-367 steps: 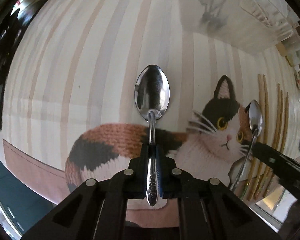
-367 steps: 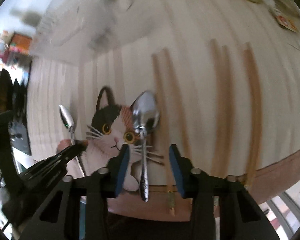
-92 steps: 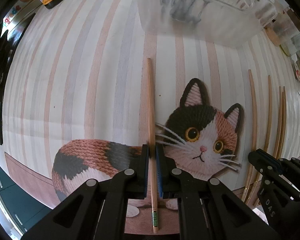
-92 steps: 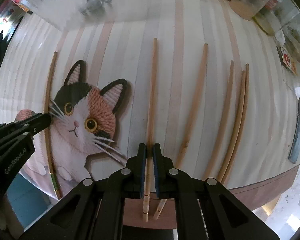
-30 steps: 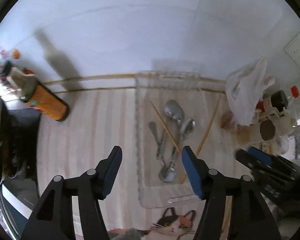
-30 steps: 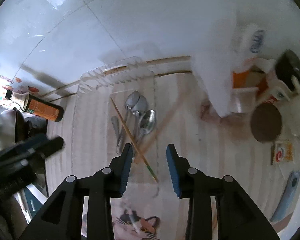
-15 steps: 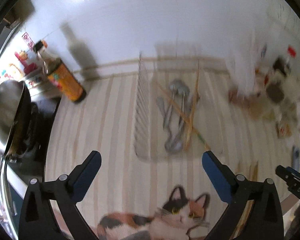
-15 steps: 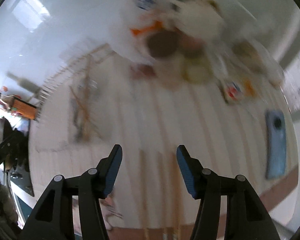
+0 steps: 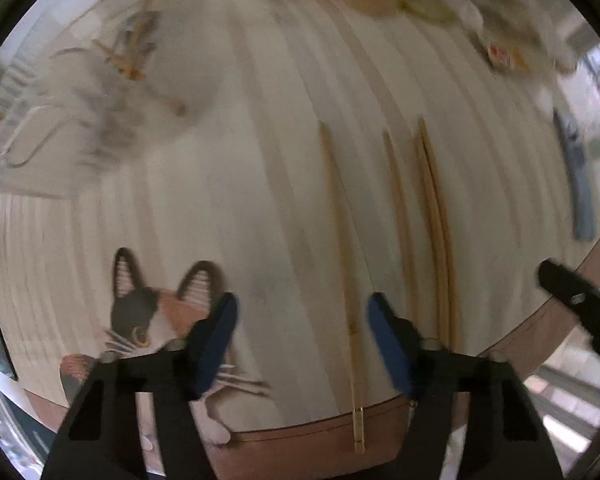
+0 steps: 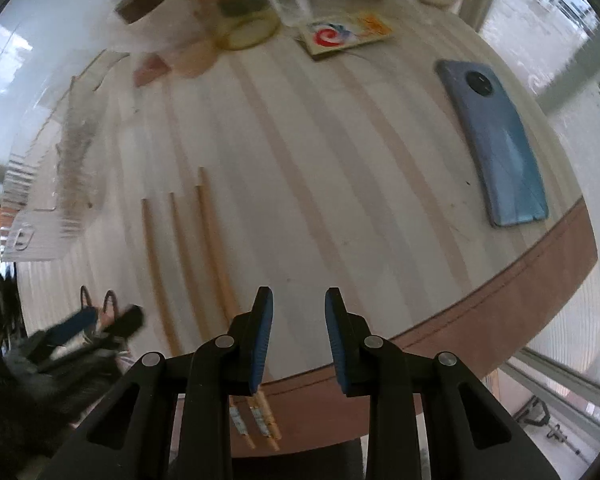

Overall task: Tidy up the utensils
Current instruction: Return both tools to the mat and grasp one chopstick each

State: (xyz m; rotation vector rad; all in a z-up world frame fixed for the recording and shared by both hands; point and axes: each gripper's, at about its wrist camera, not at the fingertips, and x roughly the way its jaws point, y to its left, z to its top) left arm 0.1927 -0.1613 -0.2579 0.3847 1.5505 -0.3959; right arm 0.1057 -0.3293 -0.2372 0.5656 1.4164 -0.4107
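Grippers point(image 9: 302, 344) point(image 10: 298, 336) closing (empty) above chopsticks point(image 9: 342, 240).

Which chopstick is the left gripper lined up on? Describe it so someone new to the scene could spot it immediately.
On the striped placemat, find the printed cat near its front edge, then the row of wooden chopsticks to the cat's right. The one you want is the nearest to the cat. It lies alone between the open left gripper's blue pads, while the others lie further right.

Pale wooden chopsticks point(image 10: 152, 264) lie on a smooth striped mat point(image 10: 340, 200). A clear ribbed plastic tray point(image 10: 40, 216) sits at left; the phone point(image 10: 496, 144) looks glossy blue.
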